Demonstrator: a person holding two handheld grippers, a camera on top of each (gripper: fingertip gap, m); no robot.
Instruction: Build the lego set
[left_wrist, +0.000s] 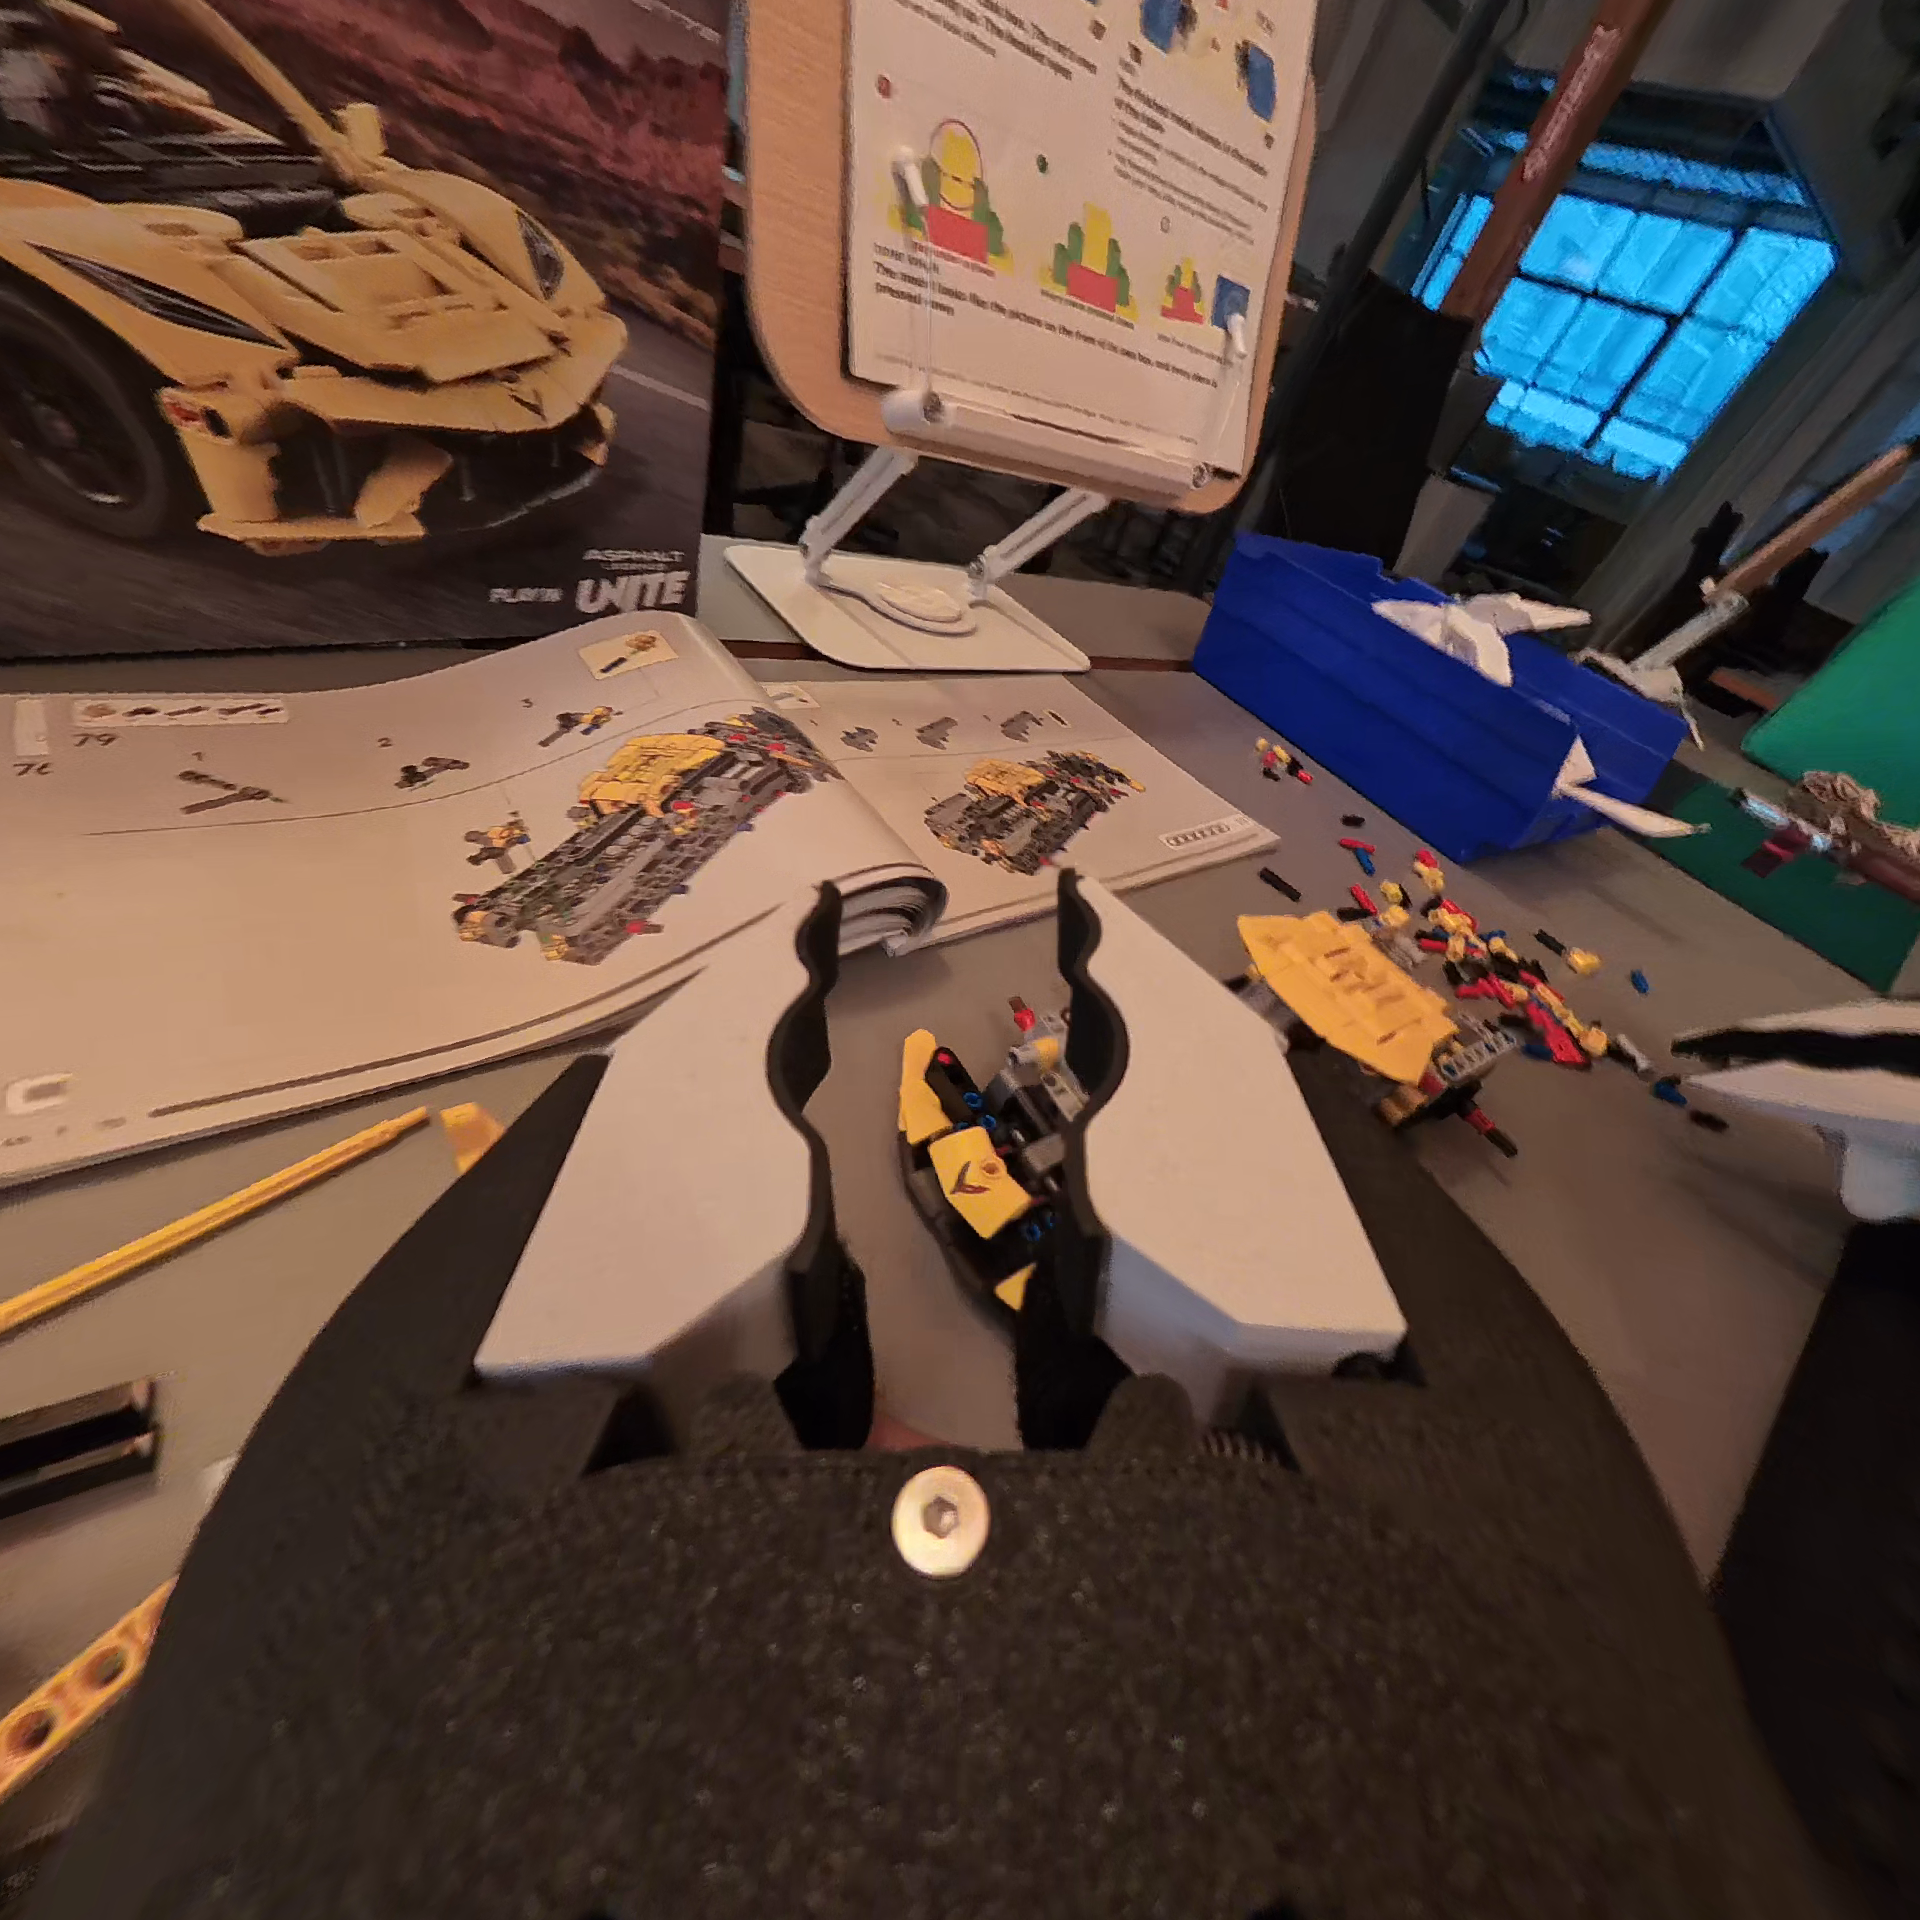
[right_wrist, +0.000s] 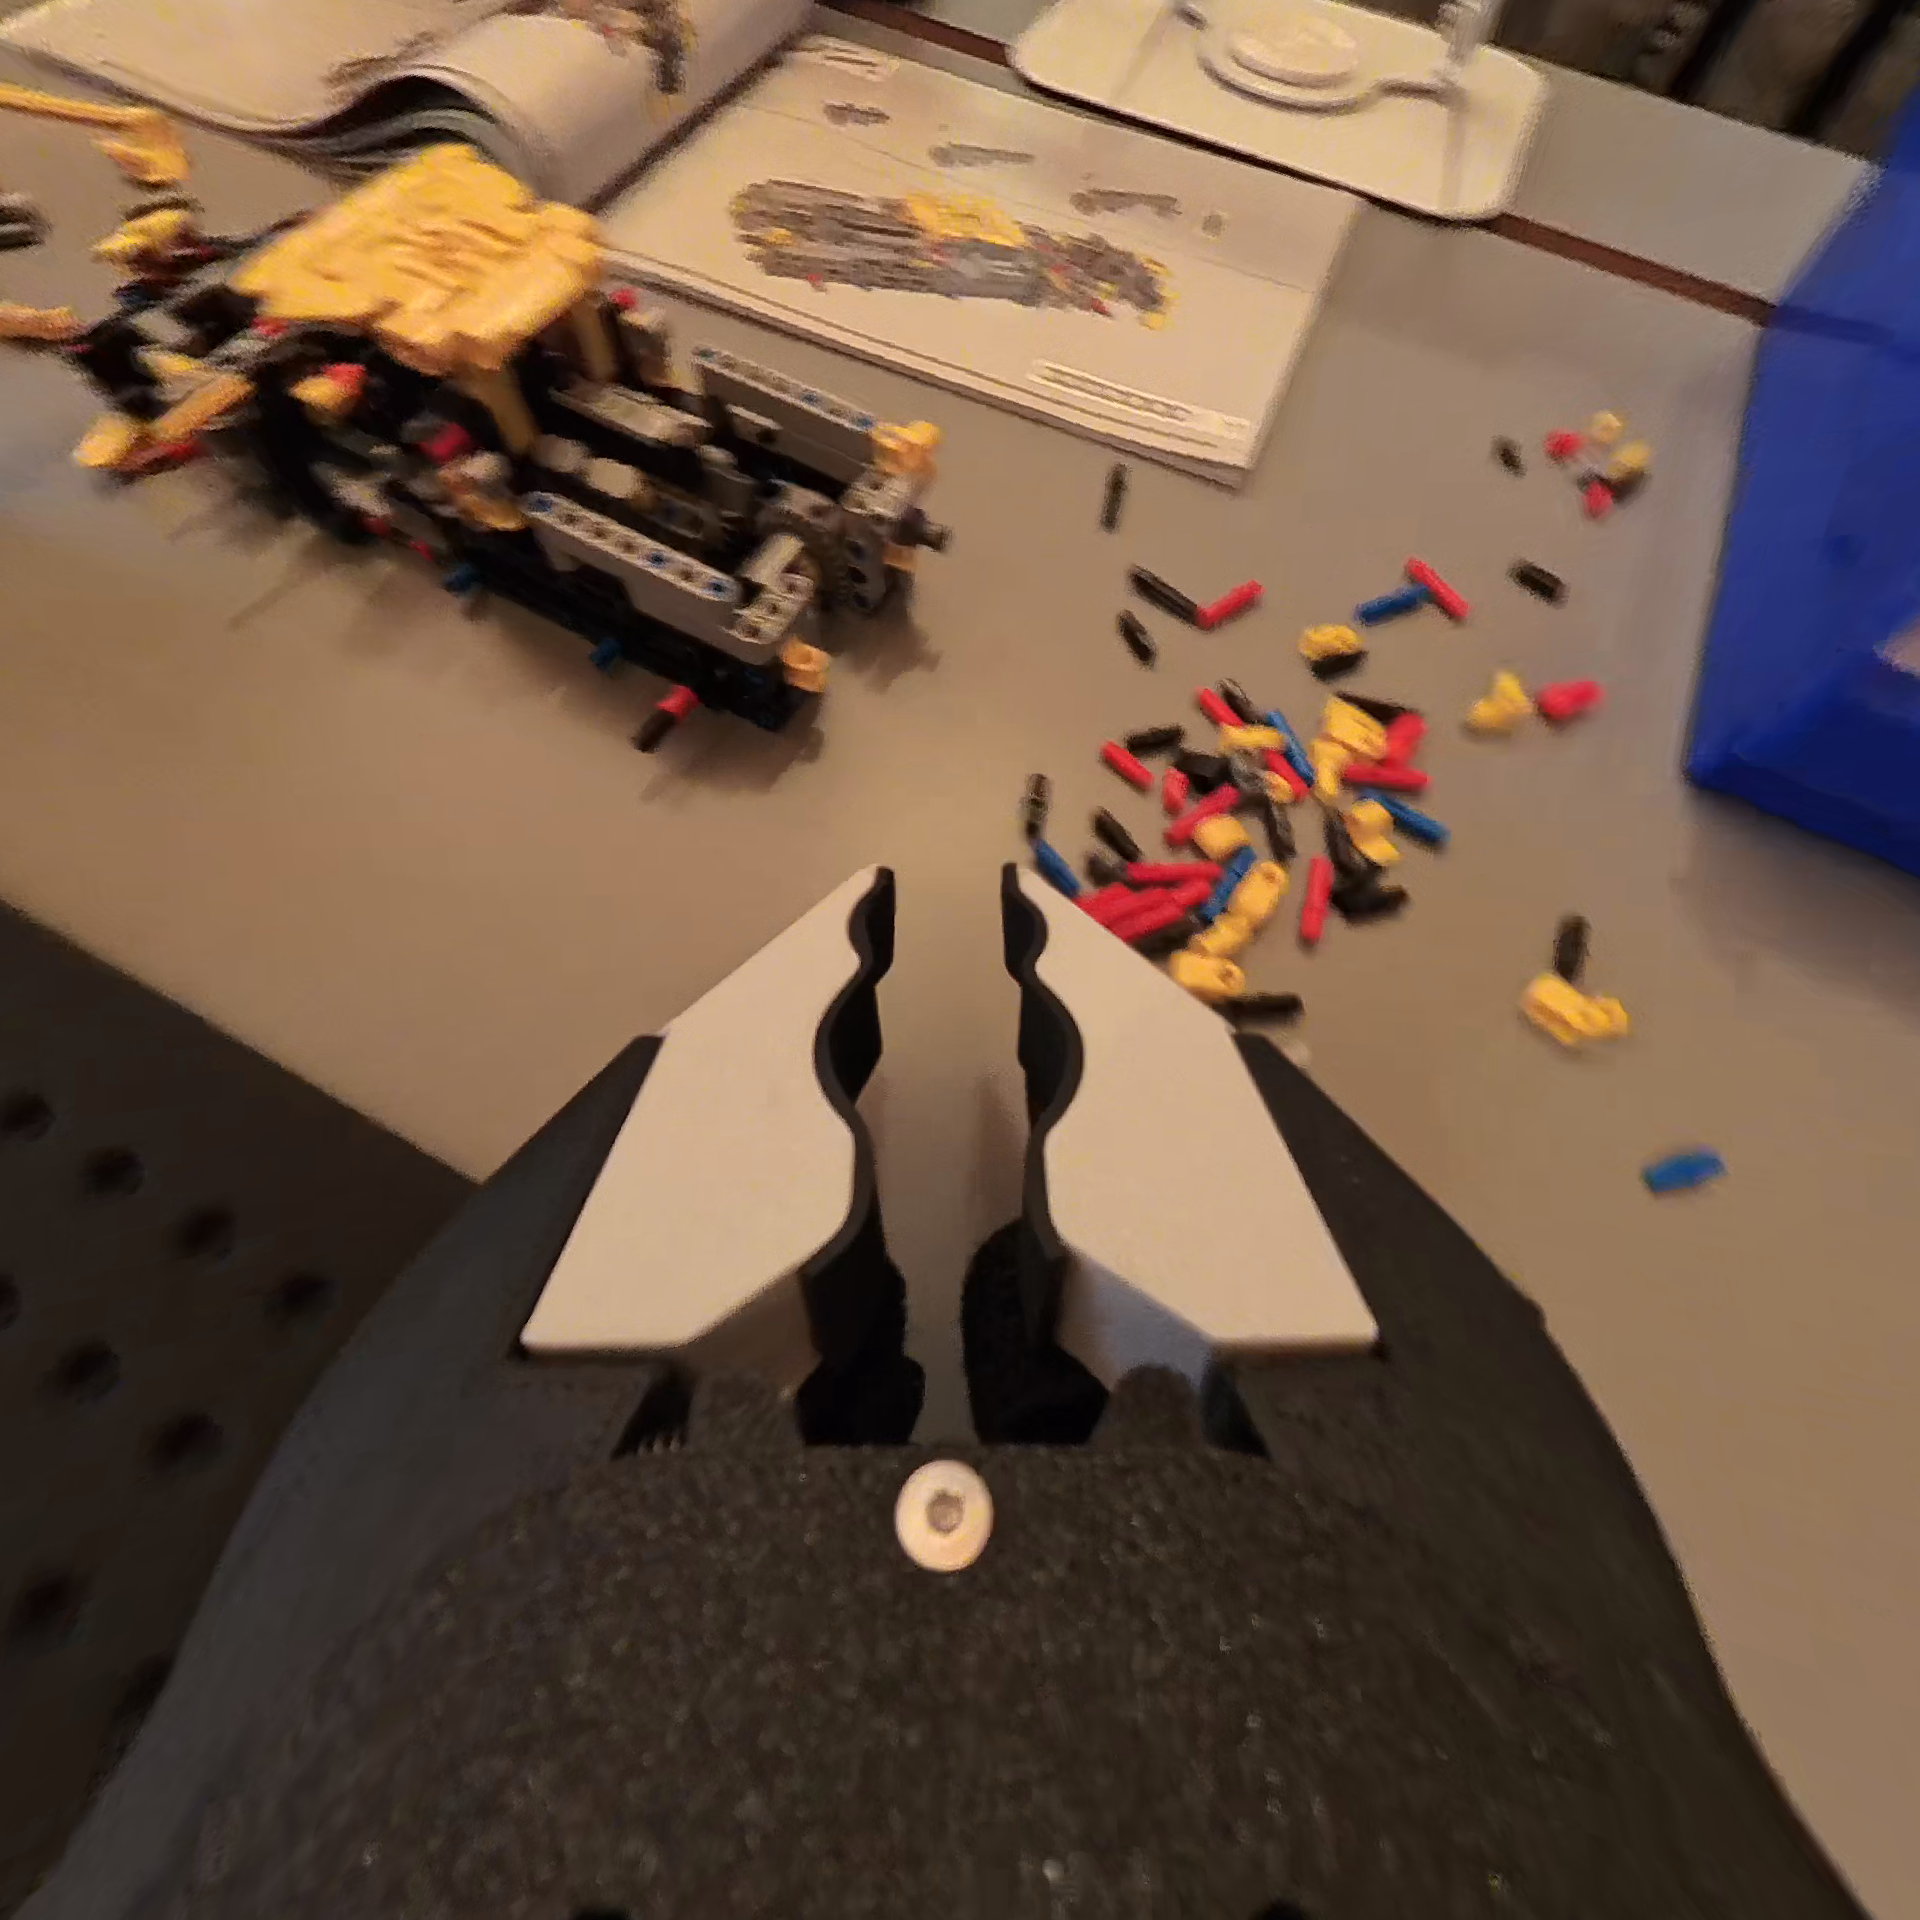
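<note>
While over one table (right_wrist: 416, 831), left gripper (left_wrist: 940, 904) wide astride one yellow-black subassembly (left_wrist: 966, 1153), right gripper (right_wrist: 945, 883) narrow, empty, near one part-built car (right_wrist: 623, 499).

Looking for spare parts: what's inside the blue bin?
Only crumpled white bags show, sticking out of the blue bin. Its walls hide anything deeper, so loose parts cannot be confirmed.

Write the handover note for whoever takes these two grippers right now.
Left gripper: open, a small yellow-and-black sub-assembly between its fingers, against the right one; whether it is gripped, cannot tell.
Right gripper: open, empty, beside the loose pins and connectors.
Half-built car chassis sits on the table near the open instruction booklet.
Done: chassis with yellow panel.
Left: likely fitting the sub-assembly and remaining loose parts.
</note>
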